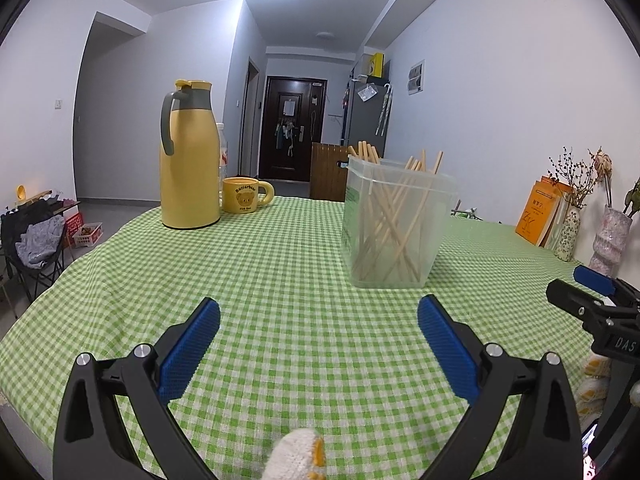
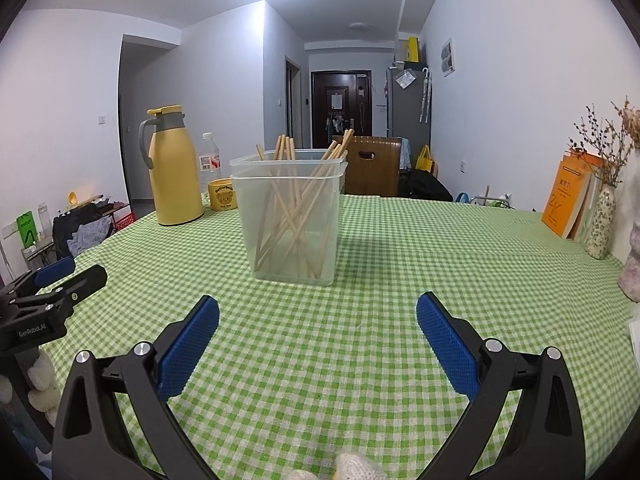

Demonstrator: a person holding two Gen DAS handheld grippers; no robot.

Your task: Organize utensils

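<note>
Nearest to me, my left gripper [image 1: 319, 316] hangs over the green checked tablecloth [image 1: 280, 272] with its blue pads [image 1: 188, 354] spread wide and nothing between them. My right gripper [image 2: 318, 316] is likewise spread wide and empty above the same cloth; in the left wrist view it appears at the right edge, and in the right wrist view the left gripper shows at the left edge. A gloved fingertip [image 1: 298, 456] intrudes at the bottom of the left view.

Beyond both grippers, well apart from the pads, a clear plastic container [image 2: 290, 220] stands upright on the cloth. The wooden chopsticks [image 2: 296, 216] lean crisscrossed inside it, tips rising above the rim.

Farther back on the left stand a yellow jug [image 1: 190, 156] with a grey handle, a yellow bear mug [image 1: 244, 195] just beside it, and a plastic bottle [image 2: 209, 160] behind. At the far right, orange books [image 2: 568, 200] and a speckled vase [image 2: 600, 224] of dried flowers rest against the wall.
</note>
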